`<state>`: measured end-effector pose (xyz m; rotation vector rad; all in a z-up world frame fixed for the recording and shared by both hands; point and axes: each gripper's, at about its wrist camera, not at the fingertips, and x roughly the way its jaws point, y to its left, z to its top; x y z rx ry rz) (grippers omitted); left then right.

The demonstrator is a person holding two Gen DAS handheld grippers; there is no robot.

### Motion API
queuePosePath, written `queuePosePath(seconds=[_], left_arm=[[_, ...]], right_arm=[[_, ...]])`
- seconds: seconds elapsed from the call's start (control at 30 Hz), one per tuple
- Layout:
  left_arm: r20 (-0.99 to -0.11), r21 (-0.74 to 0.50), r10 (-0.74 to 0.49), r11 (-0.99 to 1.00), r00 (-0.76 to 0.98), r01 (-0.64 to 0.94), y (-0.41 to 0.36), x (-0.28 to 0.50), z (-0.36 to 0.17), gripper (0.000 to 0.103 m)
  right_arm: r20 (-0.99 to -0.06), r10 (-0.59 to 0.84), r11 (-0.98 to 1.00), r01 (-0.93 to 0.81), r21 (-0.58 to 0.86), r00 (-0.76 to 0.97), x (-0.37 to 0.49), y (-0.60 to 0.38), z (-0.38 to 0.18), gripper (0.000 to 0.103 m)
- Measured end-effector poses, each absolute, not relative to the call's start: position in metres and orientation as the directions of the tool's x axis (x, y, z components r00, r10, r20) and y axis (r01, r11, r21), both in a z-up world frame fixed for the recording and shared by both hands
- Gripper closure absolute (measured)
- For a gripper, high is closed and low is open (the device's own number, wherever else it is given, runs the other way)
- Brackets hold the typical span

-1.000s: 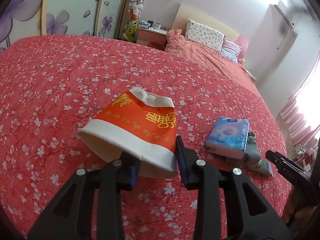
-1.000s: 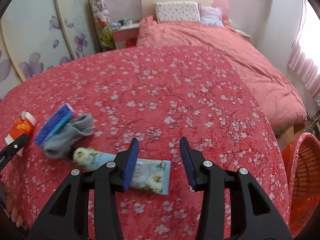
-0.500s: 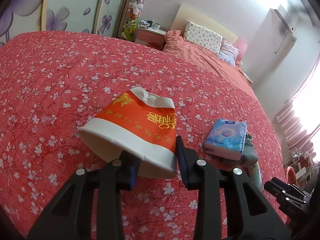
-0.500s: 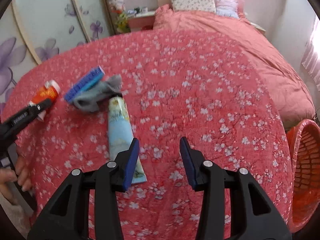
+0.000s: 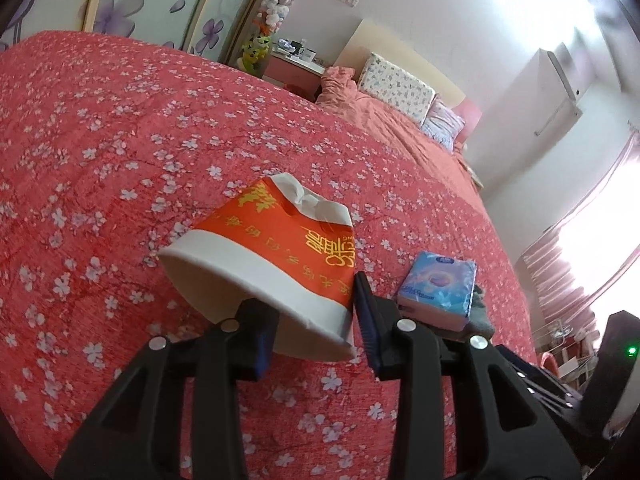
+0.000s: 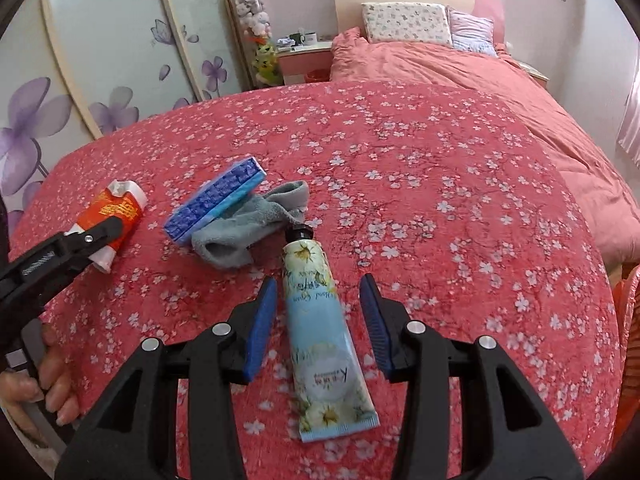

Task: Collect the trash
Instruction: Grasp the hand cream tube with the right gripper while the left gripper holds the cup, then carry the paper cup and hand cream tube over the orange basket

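A crumpled red-and-white paper cup (image 5: 272, 256) is being gripped by its rim between the fingers of the left gripper (image 5: 312, 320), whose jaws have just been opening a little while the rim is being kept between them; the cup is being held on its side against the red flowered bedspread (image 5: 120, 140), mouth toward the camera, and nothing can be made out inside it. In the right wrist view the same cup (image 6: 116, 216) is being seen at the far left with the left gripper (image 6: 96, 236) on it. The right gripper (image 6: 320, 316) is being held partly open over a pale blue hand-cream tube (image 6: 324, 340), which is lying flat on the bedspread between the pads without being touched. A blue tissue pack (image 6: 218, 200) is being propped on a grey sock (image 6: 256, 224) just beyond the tube's black cap. An orange basket (image 6: 628, 360) is being glimpsed at the right edge, its contents out of view.
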<state>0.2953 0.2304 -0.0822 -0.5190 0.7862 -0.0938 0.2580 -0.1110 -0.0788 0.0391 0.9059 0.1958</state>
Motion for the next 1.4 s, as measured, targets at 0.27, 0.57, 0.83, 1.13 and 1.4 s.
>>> queuePosePath(seconds=[0.27, 0.57, 0.83, 1.13, 1.4], left_arm=[[-0.674, -0.429, -0.234, 0.896, 0.701, -0.115, 0.221, 0.298, -0.077, 0.066], [-0.726, -0.290, -0.134, 0.949, 0.675, -0.123, 0.194, 0.309, -0.070, 0.079], [-0.705, -0.246, -0.122, 0.966, 0.699, -0.081, 0.186, 0.309, -0.060, 0.096], [-0.662, -0.266, -0.137, 0.962, 0.736, -0.060, 0.189, 0.291, -0.036, 0.097], [-0.629, -0.258, -0.150, 0.966, 0.762, -0.023, 0.177, 0.273, -0.002, 0.097]], right_arm=[[-0.777, 0.157, 0.985, -0.150, 0.081, 0.609, 0.263, -0.103, -0.083, 0.072], [-0.768, 0.128, 0.988, -0.150, 0.042, 0.627, 0.258, -0.100, -0.085, 0.074], [-0.761, 0.157, 0.986, -0.137, 0.090, 0.630, 0.250, -0.114, -0.084, 0.075], [-0.736, 0.162, 0.987, -0.094, 0.133, 0.657, 0.238, -0.138, -0.068, 0.075], [-0.677, 0.167, 0.984, -0.079, 0.160, 0.716, 0.218, -0.159, -0.037, 0.075]])
